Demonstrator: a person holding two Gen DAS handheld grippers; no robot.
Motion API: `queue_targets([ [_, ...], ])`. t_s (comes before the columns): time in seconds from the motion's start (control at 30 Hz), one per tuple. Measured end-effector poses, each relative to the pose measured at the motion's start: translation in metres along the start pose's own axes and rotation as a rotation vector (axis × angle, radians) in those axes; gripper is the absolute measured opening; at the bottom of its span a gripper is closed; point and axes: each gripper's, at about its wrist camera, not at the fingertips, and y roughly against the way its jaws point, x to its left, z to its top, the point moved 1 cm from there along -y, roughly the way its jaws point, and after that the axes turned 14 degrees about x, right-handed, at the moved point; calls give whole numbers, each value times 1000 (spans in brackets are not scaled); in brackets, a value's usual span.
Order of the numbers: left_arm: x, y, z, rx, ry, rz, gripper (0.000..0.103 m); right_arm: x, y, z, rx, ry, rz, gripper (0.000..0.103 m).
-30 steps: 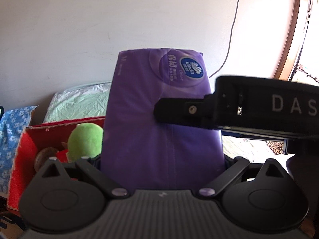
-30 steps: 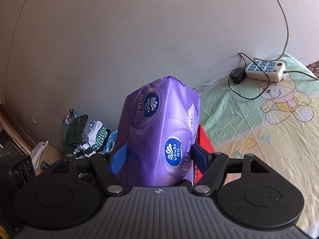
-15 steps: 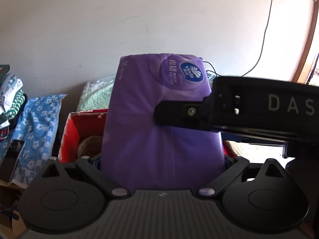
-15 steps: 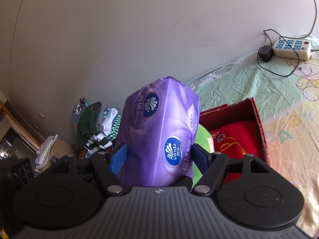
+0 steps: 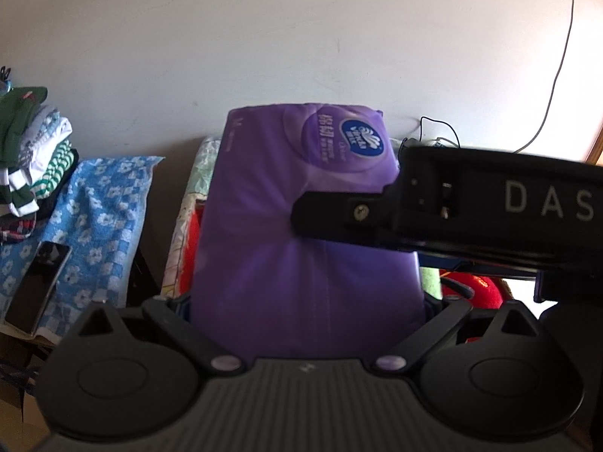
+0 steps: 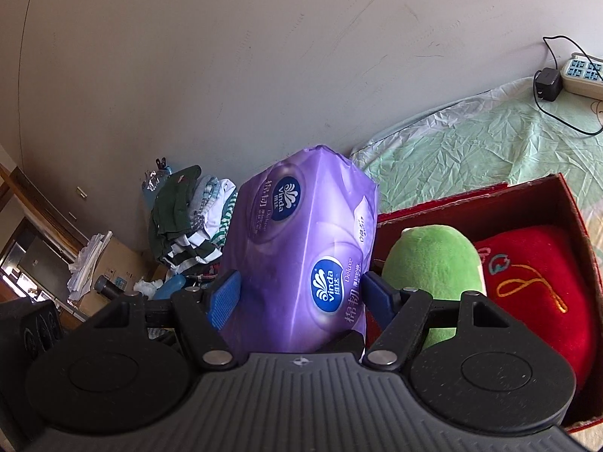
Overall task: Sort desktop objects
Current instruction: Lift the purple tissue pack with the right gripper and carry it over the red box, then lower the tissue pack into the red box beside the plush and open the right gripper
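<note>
A purple Vinda tissue pack (image 5: 286,241) is held upright between both grippers. My left gripper (image 5: 307,303) is shut on its lower end; the fingertips are hidden behind it. My right gripper (image 6: 299,295) is shut on the same pack (image 6: 301,263), with its blue pads (image 6: 224,297) pressed on both sides. The right gripper's black body (image 5: 490,207) crosses the left wrist view. A red box (image 6: 535,203) lies just right of the pack, holding a green plush toy (image 6: 433,263) and a red cushion (image 6: 535,278).
The box sits on a green patterned sheet (image 6: 471,135) with a power strip (image 6: 584,75) by the wall. To the left are a pile of folded clothes (image 5: 34,162), a blue flowered cloth (image 5: 98,203) and a dark phone (image 5: 35,286).
Both grippers have carried the pack leftward and lower. The red box with the green toy and red cushion now fills the right of the right wrist view.
</note>
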Motion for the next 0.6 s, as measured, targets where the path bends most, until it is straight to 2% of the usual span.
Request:
queue_targets([
  [0.2,15,-17,1,43,9,-3,98,2,-17,-1,58,-8,-4,73],
  [0.6,17,-28,-13,122,50,-60,98,5,-31,-3,149,20,-66,73],
])
